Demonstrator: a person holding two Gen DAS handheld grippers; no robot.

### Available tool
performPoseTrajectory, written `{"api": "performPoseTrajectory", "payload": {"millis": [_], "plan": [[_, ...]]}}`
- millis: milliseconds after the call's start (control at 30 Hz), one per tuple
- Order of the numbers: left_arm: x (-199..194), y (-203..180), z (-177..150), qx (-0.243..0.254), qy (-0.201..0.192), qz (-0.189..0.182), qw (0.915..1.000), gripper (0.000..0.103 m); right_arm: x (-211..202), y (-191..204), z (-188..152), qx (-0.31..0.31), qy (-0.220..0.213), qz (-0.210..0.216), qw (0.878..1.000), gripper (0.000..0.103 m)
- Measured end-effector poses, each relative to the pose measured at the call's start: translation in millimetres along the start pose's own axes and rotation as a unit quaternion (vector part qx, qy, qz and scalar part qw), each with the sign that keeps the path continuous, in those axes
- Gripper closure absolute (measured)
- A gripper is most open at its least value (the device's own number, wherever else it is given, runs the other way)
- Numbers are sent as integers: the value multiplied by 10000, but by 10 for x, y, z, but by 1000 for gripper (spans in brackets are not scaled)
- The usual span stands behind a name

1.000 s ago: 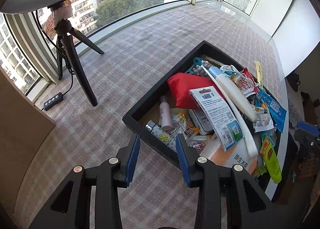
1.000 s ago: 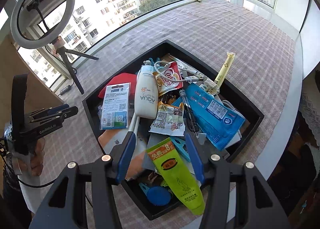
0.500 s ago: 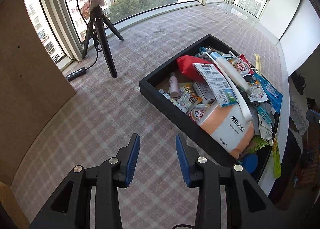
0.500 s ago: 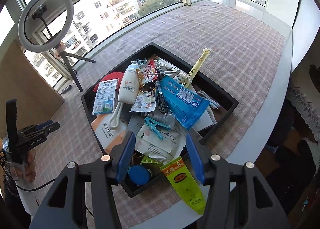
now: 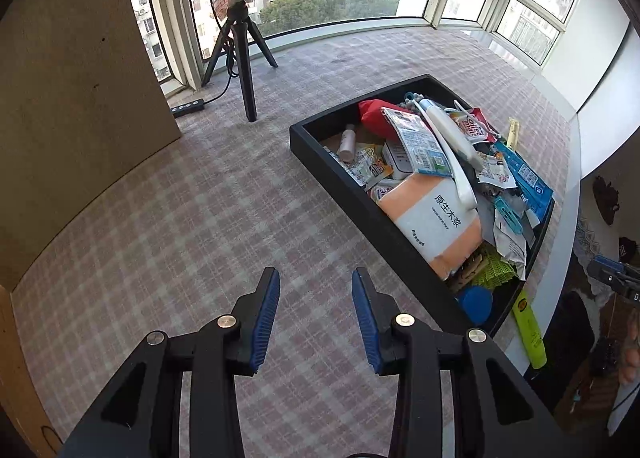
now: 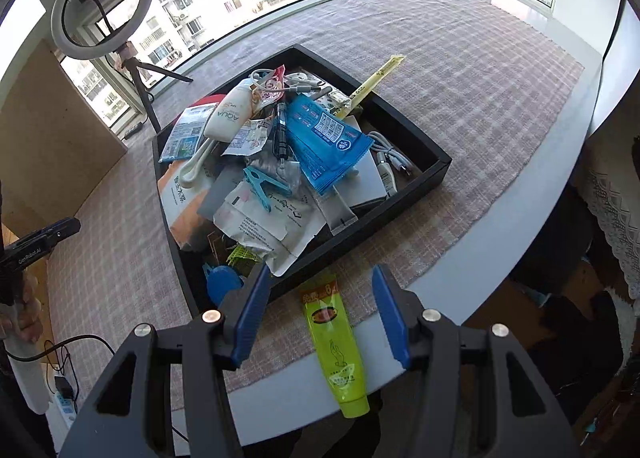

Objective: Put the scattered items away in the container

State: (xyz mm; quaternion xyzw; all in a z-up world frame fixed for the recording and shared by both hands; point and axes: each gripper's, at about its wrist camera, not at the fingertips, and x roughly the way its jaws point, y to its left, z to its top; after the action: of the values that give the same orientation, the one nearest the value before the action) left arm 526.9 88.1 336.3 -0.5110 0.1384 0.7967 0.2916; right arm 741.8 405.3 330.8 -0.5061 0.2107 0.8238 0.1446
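Note:
A black tray (image 6: 424, 178) (image 5: 316, 156) on the checked cloth is heaped with packets, a white AQUA bottle (image 6: 232, 114), a blue pack (image 6: 324, 138) and an orange tissue pack (image 5: 432, 218). A yellow-green tube (image 6: 334, 346) (image 5: 530, 332) lies outside the tray on the table's near edge, half over the rim. My right gripper (image 6: 318, 284) is open and hangs above this tube, nothing between its fingers. My left gripper (image 5: 316, 288) is open over bare cloth, left of the tray. A yellow stick packet (image 6: 370, 86) leans over the tray's far wall.
A ring light on a tripod (image 5: 244, 70) (image 6: 136, 70) stands on the cloth near the windows, with a power strip (image 5: 187, 107) beside it. A brown board (image 5: 72, 98) stands at the left. The white table edge (image 6: 500, 242) curves close to the tray.
Both grippers have drawn back from the tray. The left now hangs over bare cloth. The yellow-green tube, earlier at the tray's near corner, now lies outside it under the right gripper.

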Motion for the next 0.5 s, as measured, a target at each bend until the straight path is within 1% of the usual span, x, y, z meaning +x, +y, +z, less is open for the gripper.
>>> {"api": "performPoseTrajectory", "payload": {"millis": [167,233,367,500], "plan": [[-80,-220,-223,-81,-7,19,10000,67,136,-253,-281,-32,299,105,9995,51],[-110,-309,-318,-112,-22,53,9999,67,202,-309,-401,-67,414,79,9991,51],[-126,-455,-512,-167,38,119,9998,62,309,-340,-573,-288,592,14,9978,51],[-132,-627,-711,-139,81,202,9997,62,388,-304,-693,-503,691,15,9963,51]]}}
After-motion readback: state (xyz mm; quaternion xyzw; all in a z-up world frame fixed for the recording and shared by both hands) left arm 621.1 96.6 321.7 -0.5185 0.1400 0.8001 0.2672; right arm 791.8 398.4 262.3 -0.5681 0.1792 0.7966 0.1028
